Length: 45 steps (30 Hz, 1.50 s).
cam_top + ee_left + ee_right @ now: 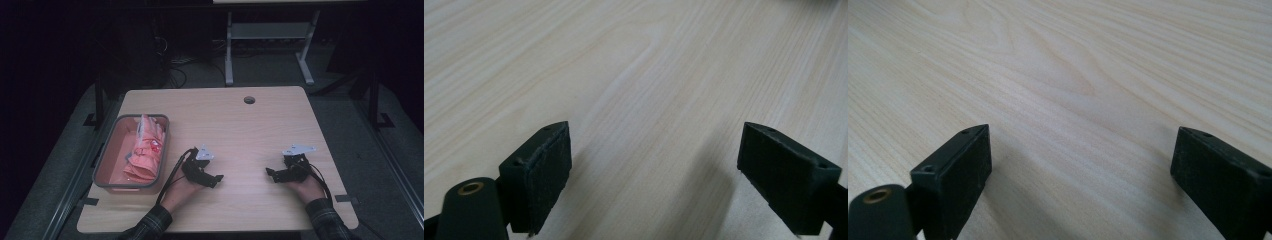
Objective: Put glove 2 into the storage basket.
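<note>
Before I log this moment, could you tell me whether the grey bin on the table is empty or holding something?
Holding something: the grey bin contains a bunched pink cloth that rises above its rim.

The wooden table [240,130] has a round hole [249,100] near its far edge.

**Both grippers low, jaws wide apart**

The left gripper [216,178] sits near the table's front, jaws spread and pointing right. The right gripper [270,173] is well apart on the right, jaws spread and pointing left. Both forearms enter from the near edge in plaid sleeves.
</note>
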Each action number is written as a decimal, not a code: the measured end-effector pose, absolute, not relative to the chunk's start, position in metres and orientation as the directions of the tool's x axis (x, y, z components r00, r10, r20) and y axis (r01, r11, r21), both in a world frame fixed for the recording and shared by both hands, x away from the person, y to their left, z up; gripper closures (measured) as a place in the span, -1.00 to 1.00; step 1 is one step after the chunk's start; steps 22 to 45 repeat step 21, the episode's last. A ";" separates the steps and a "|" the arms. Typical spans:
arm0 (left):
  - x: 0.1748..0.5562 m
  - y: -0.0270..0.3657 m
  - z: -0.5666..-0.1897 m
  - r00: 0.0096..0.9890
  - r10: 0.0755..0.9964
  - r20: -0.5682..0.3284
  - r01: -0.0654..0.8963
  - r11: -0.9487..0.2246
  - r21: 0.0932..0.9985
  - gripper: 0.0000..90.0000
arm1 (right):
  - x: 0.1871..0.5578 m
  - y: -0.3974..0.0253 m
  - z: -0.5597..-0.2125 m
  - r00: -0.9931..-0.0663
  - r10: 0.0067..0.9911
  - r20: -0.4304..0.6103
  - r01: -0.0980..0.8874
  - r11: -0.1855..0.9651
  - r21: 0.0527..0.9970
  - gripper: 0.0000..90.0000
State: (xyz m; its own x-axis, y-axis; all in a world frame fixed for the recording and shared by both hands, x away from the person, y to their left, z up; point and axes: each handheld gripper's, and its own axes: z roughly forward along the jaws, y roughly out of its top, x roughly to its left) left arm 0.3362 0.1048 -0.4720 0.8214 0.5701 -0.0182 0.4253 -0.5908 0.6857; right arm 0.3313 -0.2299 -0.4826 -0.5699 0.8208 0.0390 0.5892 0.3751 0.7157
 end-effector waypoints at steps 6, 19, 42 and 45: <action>0.333 0.104 -0.479 0.830 0.558 -0.001 0.389 -0.578 0.717 -0.72 | 0.331 -0.230 -0.483 -0.570 0.821 0.038 0.589 0.375 0.716 -0.80; 0.332 0.103 -0.479 0.854 0.520 -0.003 0.363 -0.593 0.719 -0.72 | 0.331 -0.230 -0.483 -0.570 0.821 0.039 0.589 0.376 0.716 -0.80; 0.332 0.103 -0.479 0.854 0.520 -0.003 0.364 -0.593 0.718 -0.73 | 0.331 -0.230 -0.483 -0.570 0.821 0.039 0.589 0.375 0.716 -0.80; 0.332 0.103 -0.479 0.854 0.520 -0.003 0.364 -0.593 0.718 -0.73 | 0.331 -0.230 -0.483 -0.570 0.821 0.039 0.589 0.375 0.716 -0.80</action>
